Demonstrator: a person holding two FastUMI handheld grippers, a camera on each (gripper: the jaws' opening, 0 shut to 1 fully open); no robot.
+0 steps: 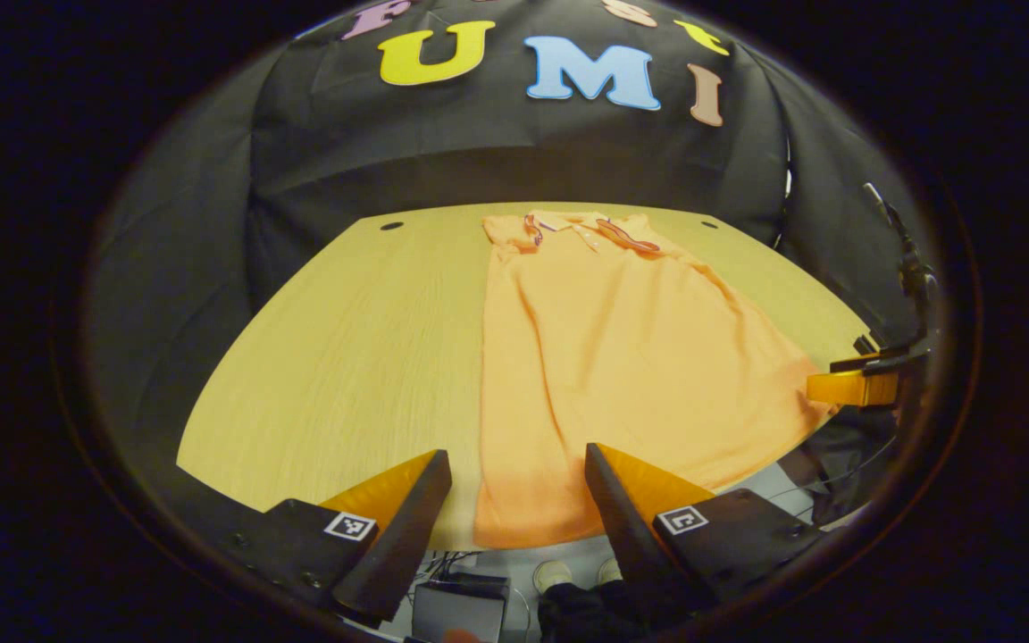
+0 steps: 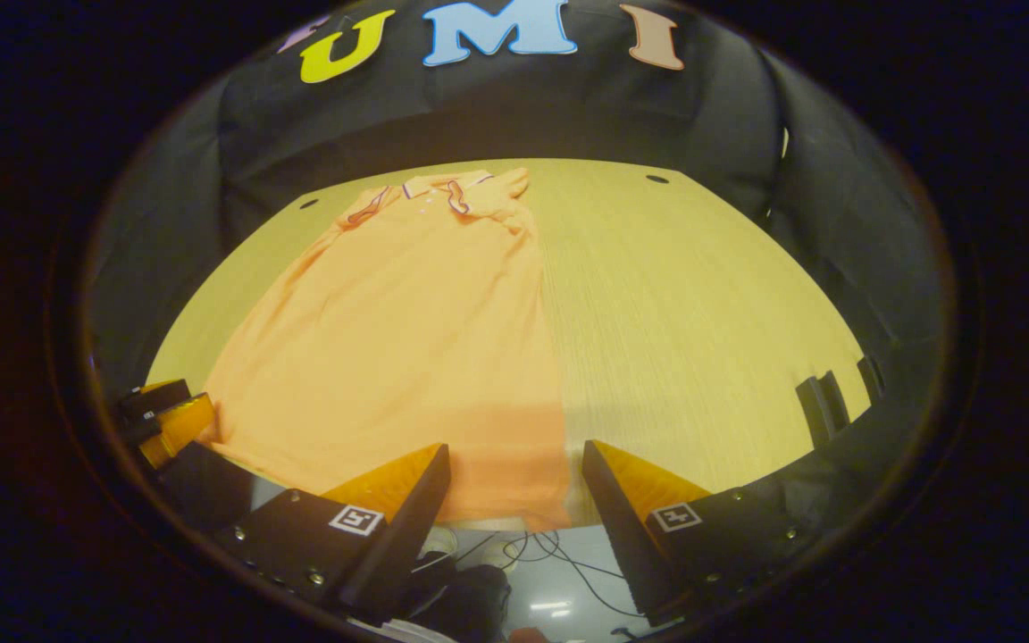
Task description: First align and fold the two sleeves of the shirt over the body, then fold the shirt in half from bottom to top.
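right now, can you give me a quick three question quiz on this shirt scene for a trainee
1. True or false: the orange shirt lies with its collar toward the booth wall and its hem at the near edge of the table.
2. Multiple choice: the fingers of the left gripper are A) closed on the collar, B) apart, over the hem, C) pressed on a sleeve.
3. Fill in: the fingers of the right gripper stand ____, with the shirt's near hem between them in the right gripper view.

Key: 1 true; 2 B; 3 apart (open)
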